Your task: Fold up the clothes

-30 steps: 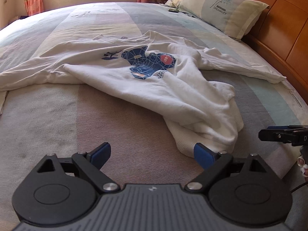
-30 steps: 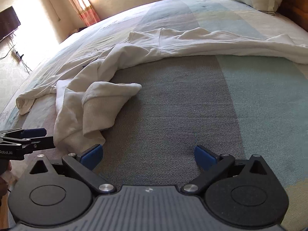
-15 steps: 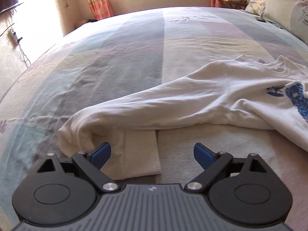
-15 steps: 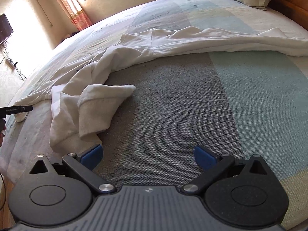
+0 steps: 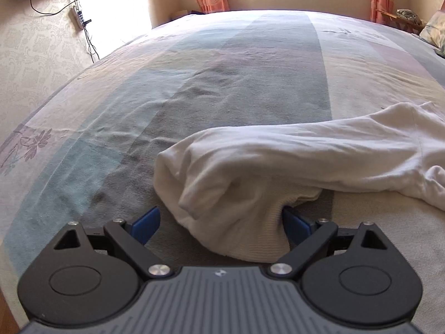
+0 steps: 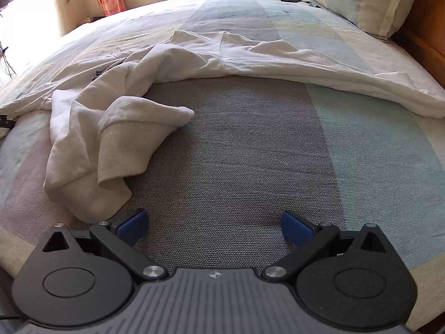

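Since the earlier frame, the left gripper [image 5: 221, 224] has been brought up to the sleeve cuff [image 5: 244, 233] of the white sweatshirt [image 6: 194, 55], which lies rumpled on the bedspread [image 6: 250, 153]. Both tongs are released; the right gripper [image 6: 215, 224] is positioned over bare bedspread.
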{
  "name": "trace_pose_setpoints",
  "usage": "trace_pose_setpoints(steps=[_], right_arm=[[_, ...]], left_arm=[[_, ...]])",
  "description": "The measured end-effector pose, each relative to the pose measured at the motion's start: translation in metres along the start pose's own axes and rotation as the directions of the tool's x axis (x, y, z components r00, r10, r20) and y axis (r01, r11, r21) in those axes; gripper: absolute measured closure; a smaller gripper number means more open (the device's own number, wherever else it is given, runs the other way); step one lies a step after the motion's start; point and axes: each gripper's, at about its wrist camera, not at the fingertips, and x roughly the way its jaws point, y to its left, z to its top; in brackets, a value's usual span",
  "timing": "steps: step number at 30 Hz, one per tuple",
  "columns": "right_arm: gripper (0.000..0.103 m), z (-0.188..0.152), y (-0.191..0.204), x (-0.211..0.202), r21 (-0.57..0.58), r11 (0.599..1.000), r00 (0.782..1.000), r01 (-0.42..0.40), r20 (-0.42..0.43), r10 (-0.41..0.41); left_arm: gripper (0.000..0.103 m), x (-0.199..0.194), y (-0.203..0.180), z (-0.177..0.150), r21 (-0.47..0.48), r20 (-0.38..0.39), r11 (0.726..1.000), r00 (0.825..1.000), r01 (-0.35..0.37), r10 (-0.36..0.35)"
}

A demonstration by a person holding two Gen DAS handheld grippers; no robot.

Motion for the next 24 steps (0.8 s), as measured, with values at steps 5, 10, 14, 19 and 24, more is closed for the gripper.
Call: trace_pose_setpoints(steps=[5, 10, 14, 19, 24], right_arm=[[0.0, 0.0, -0.003, -0.001, 0.01, 1.0, 1.0, -0.01, 0.012, 0.01], [0.0, 0.001, 0.0, -0.001, -0.002, 1.0, 1.0, 0.005, 0.009, -0.005], [0.0, 0.001, 0.002, 0.0, -0.003, 1.0, 1.0, 0.019, 0.006, -0.019], [0.0, 0.003, 0.005, 0.002, -0.002, 0.999, 0.999, 0.045, -0.003, -0.045], [0.0, 0.004, 0.005, 0.001, 0.009, 0.999, 0.999, 0.045, -0.009, -0.045]], left_arm=[[0.009, 0.004, 0.056, -0.01, 0.015, -0.049, 0.989, 0.987, -0.15, 0.151], [0.011, -0.009, 0.092, -0.006, -0.033, -0.051, 0.988, 0.988, -0.15, 0.148], [0.01, -0.033, 0.07, 0.002, -0.004, 0.04, 0.996, 0.995, 0.093, -0.092], [0.01, -0.006, 0.017, 0.01, 0.108, 0.02, 0.988, 0.994, 0.106, -0.109], [0.009, 0.016, 0.02, 0.008, 0.093, 0.033, 0.995, 0.998, 0.045, -0.048]])
